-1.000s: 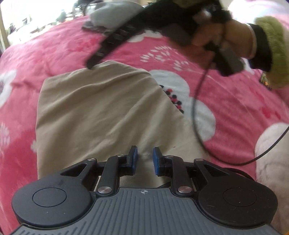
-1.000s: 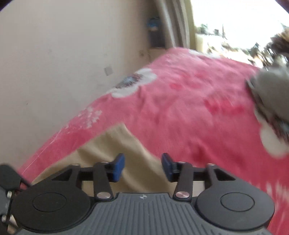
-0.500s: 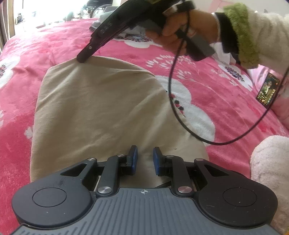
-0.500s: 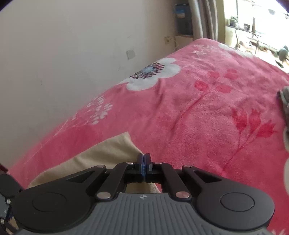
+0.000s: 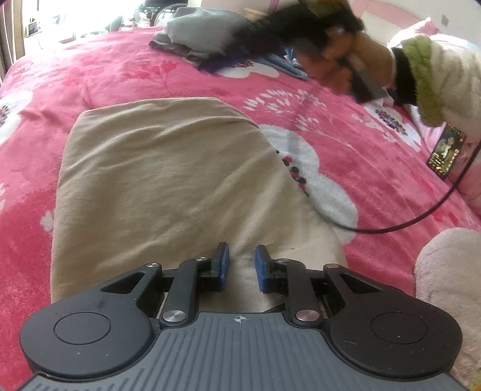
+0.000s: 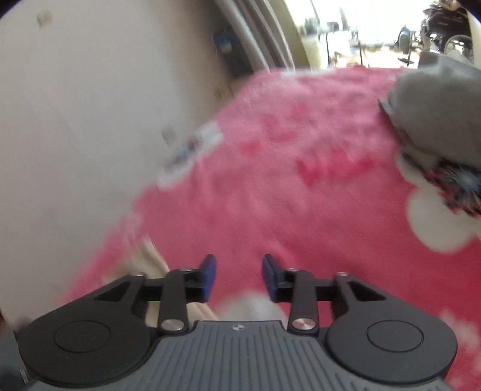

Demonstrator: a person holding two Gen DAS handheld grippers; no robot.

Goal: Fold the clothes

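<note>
Here we see the left gripper (image 5: 242, 266) slightly spread above the beige garment (image 5: 174, 192), right gripper (image 6: 239, 278) just reopening, empty, over the pink blanket (image 6: 300, 195).

Motion blur smears the right gripper (image 5: 288, 27) and the hand (image 5: 345, 60) holding it. The grey clothes pile (image 6: 439, 117) runs off the right wrist view's edge.

A pink floral blanket (image 5: 345, 156), a phone (image 5: 446, 155) and a black cable (image 5: 421, 218) near the right edge.
</note>
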